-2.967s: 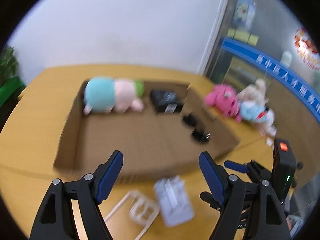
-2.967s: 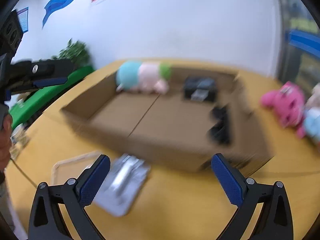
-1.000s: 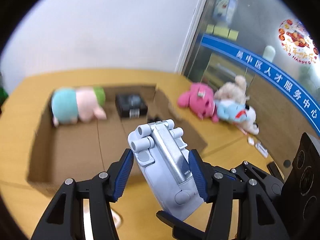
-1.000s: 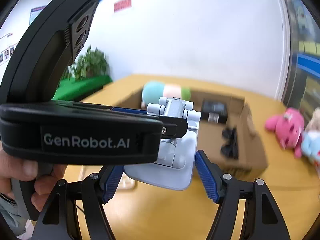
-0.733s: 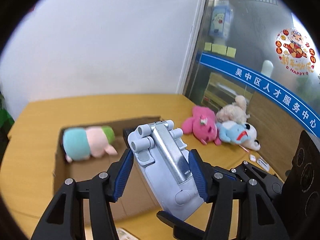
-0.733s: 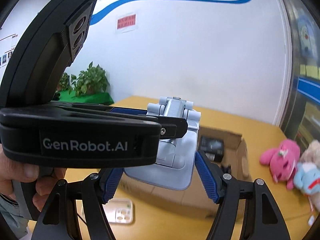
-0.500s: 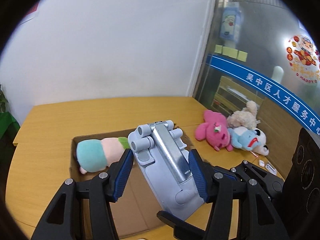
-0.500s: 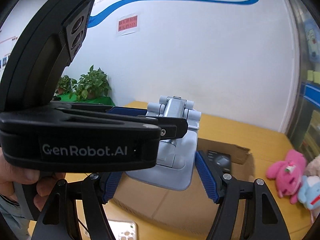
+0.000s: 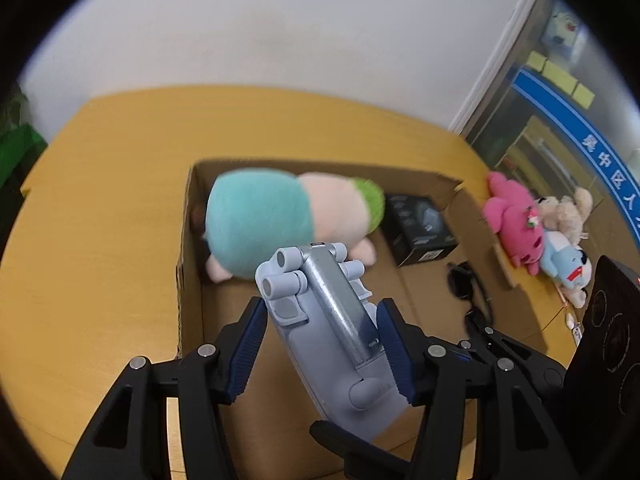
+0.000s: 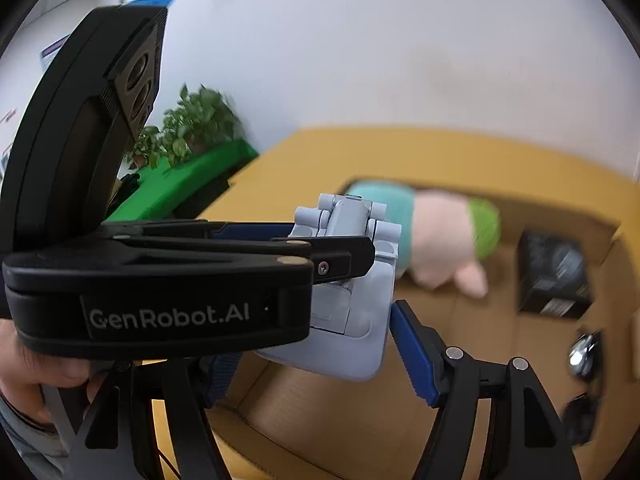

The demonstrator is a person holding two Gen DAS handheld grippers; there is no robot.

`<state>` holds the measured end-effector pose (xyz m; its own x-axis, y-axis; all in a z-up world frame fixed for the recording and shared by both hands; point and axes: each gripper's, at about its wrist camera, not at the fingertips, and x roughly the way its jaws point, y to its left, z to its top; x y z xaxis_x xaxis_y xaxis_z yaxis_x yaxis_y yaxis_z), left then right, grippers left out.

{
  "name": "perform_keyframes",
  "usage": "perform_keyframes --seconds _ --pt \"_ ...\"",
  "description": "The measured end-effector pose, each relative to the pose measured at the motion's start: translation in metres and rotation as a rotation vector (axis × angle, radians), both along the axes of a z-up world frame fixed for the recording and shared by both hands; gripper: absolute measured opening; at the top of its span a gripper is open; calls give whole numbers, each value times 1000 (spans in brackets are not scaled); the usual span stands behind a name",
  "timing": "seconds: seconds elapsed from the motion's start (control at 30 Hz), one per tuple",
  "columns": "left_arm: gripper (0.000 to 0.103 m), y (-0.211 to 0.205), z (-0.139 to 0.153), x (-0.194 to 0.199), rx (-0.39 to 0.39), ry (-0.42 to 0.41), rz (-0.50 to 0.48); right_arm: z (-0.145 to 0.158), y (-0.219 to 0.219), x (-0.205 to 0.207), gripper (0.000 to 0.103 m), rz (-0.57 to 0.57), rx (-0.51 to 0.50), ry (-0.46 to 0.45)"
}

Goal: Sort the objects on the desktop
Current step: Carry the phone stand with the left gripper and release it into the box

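My left gripper is shut on a grey folding phone stand and holds it above the open cardboard box. In the right wrist view the same stand sits between my right gripper's blue pads, which look open around it; the left gripper's black body covers much of that view. In the box lie a teal, pink and green plush, a black box and black sunglasses.
Pink, beige and blue plush toys lie on the yellow table right of the box. A green surface with potted plants is at the left. A white wall stands behind.
Both grippers tilted down and moved closer over the box with the stand held. The box interior and plush now fill more of the views.
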<state>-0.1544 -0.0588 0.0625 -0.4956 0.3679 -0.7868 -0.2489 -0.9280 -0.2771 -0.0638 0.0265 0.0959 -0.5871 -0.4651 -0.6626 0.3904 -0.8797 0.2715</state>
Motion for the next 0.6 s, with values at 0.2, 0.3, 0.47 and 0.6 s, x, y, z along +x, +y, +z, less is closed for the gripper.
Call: perform_keyframes --seconds 0.2,0.3,0.47,0.6 --pt "56 -4 -45 -26 -33 -124 -14 -55 -4 -26 69 -23 -36 -165" --pt "55 -6 -59 -32 -43 -163 -24 -73 -7 -38 69 -31 -35 -248" --pt "55 1 -64 -32 -165 -184 -48 -81 -10 -50 69 -30 -23 -342" --pt "55 0 -67 -31 -221 -201 -49 -91 -14 -53 68 -11 -44 -420"
